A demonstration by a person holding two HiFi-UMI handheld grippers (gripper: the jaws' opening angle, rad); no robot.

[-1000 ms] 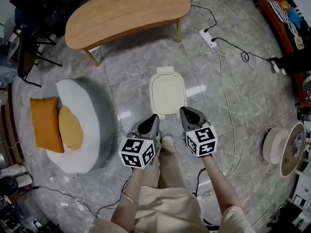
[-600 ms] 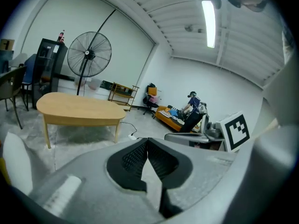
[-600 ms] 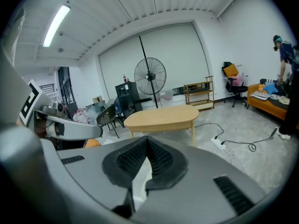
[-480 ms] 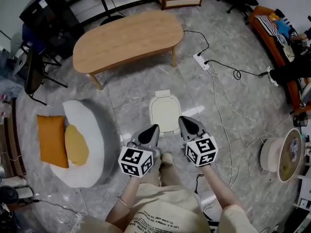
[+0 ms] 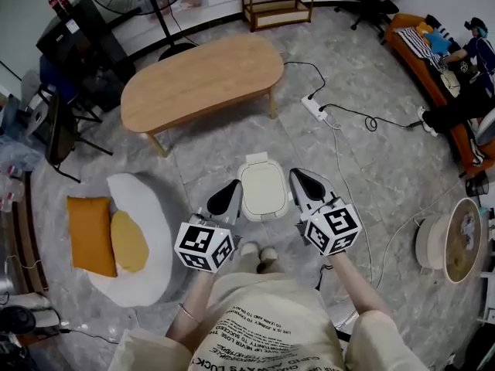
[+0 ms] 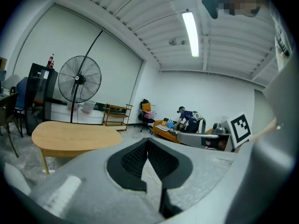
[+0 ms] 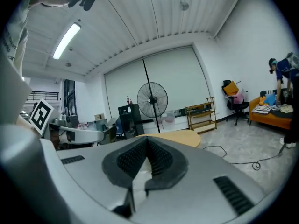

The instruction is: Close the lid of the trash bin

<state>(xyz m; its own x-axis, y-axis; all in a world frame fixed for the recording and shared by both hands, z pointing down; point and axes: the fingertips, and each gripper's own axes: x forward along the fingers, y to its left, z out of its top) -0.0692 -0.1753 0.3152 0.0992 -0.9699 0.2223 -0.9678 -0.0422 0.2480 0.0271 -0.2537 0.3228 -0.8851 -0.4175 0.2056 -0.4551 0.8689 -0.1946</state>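
The white trash bin (image 5: 264,189) stands on the marble floor (image 5: 363,161) just ahead of the person's feet. Its lid looks flat down, so the sound move is probably to hold the left gripper (image 5: 230,192) and right gripper (image 5: 302,182), fingers pressed together on nothing, clear of its rim. Its long axis runs from the feet toward the oval wooden table (image 5: 199,79), hinge end farthest away.
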